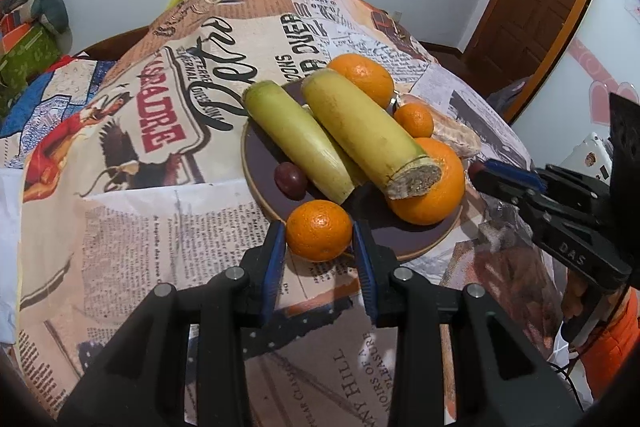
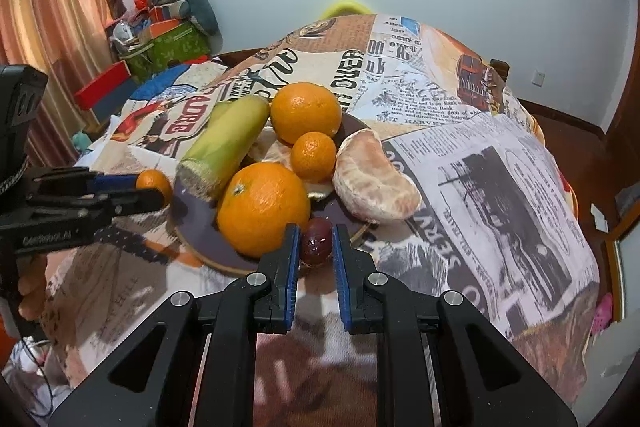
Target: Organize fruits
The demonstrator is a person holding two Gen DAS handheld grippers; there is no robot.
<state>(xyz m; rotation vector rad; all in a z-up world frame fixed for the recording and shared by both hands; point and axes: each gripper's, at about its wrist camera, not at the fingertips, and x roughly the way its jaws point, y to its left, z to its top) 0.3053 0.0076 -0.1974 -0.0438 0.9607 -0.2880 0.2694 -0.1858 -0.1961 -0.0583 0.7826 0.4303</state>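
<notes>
Left tongs (image 1: 319, 227) clamped a small orange (image 1: 319, 230) at lower centre; right tongs (image 2: 316, 233) gripped a dark red fruit (image 2: 316, 240) by the plate (image 2: 200, 227).

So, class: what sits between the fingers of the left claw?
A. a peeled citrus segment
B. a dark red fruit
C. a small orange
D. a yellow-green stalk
C: in the left wrist view, the left claw has its blue pads on either side of the small orange at the plate's near edge.
</notes>
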